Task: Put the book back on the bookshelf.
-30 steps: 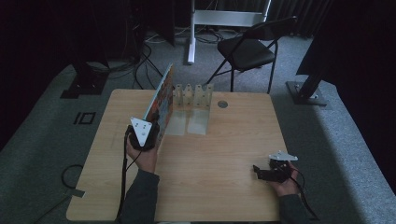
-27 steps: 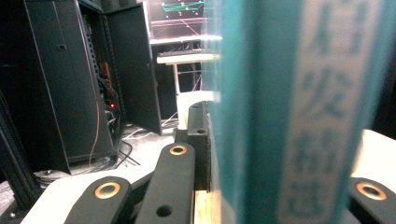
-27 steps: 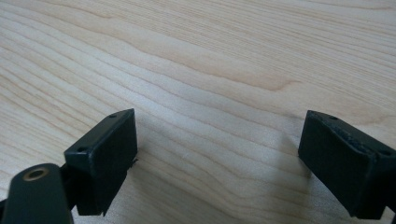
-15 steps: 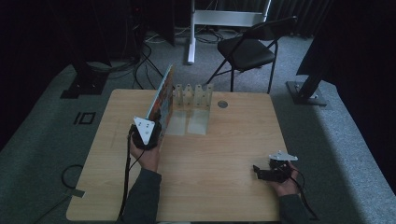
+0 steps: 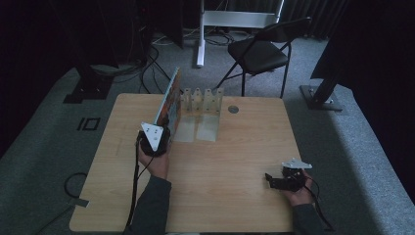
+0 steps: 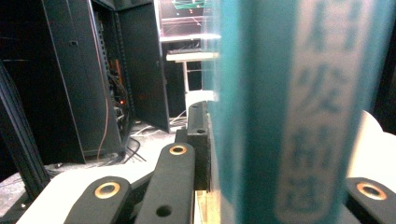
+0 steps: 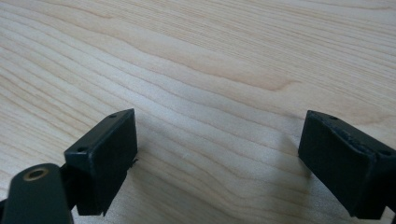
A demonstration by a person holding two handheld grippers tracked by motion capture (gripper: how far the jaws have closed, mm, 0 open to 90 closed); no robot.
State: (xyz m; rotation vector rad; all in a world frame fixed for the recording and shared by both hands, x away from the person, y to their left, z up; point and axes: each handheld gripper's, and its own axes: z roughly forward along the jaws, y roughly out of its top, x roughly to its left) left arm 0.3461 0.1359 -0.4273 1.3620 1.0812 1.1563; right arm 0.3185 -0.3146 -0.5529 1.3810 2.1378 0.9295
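A thin book (image 5: 169, 100) with a colourful cover stands on edge at the table's far left-centre, beside a clear plastic rack (image 5: 203, 100) with upright dividers. My left gripper (image 5: 155, 138) is shut on the book's near end. In the left gripper view the teal spine of the book (image 6: 299, 112), printed with pale characters, rises between the jaws of the left gripper (image 6: 275, 186). My right gripper (image 5: 270, 180) rests low at the table's near right. In the right gripper view the right gripper (image 7: 219, 154) is open over bare wood, nothing between its pads.
The wooden table (image 5: 230, 161) has a round cable hole (image 5: 233, 109) behind the rack. A black folding chair (image 5: 259, 51) and a white stand (image 5: 200, 34) are beyond the far edge. Dark cabinets (image 6: 140, 70) and floor cables lie at far left.
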